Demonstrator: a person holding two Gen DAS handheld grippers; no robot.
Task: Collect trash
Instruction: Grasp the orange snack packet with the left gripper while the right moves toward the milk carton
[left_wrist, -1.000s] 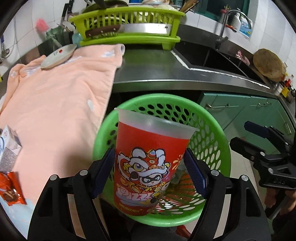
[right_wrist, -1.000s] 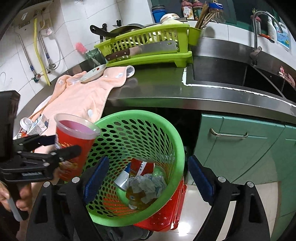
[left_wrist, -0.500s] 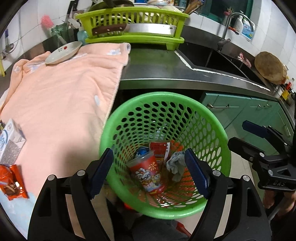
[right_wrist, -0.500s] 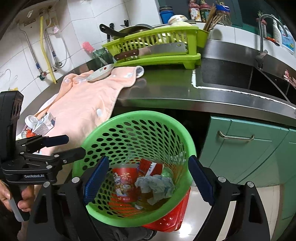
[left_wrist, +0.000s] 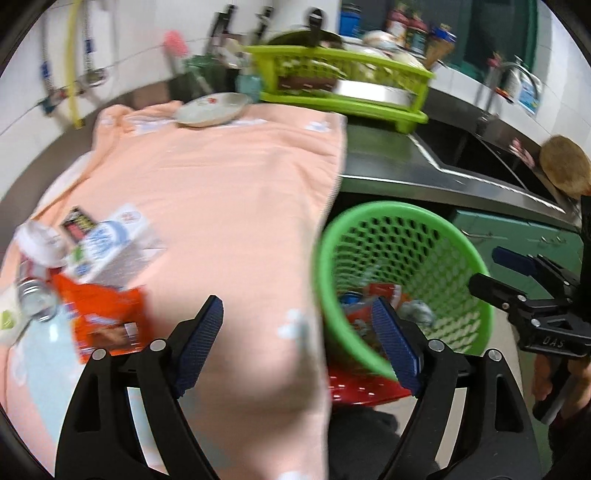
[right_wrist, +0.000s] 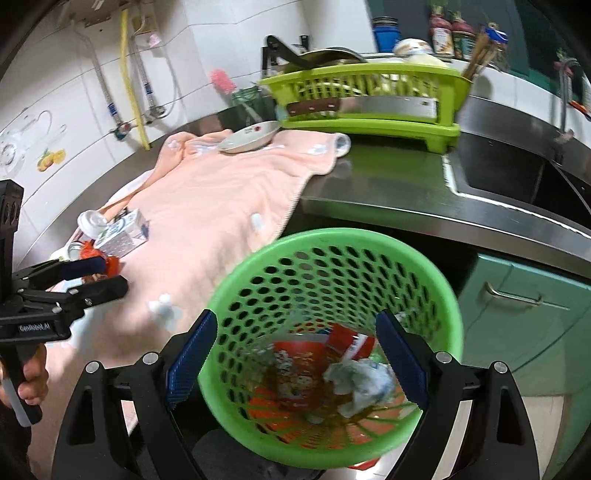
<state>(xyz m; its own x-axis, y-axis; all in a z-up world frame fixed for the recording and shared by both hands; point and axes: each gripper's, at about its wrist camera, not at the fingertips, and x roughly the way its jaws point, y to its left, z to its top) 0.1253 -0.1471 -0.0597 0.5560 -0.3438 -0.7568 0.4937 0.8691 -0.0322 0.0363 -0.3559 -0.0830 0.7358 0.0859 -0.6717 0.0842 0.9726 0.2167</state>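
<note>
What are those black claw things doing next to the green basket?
A person is tidying up trash with a claw tool in each hand. Both are empty. The left gripper, its jaws opening, points over the pink towel near the leftover trash: an orange wrapper and a small carton. The right gripper is open above the green basket, where a red cup and crumpled paper already lie.

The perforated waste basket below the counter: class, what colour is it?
Bright green basket, clearest in the right wrist view.
</note>
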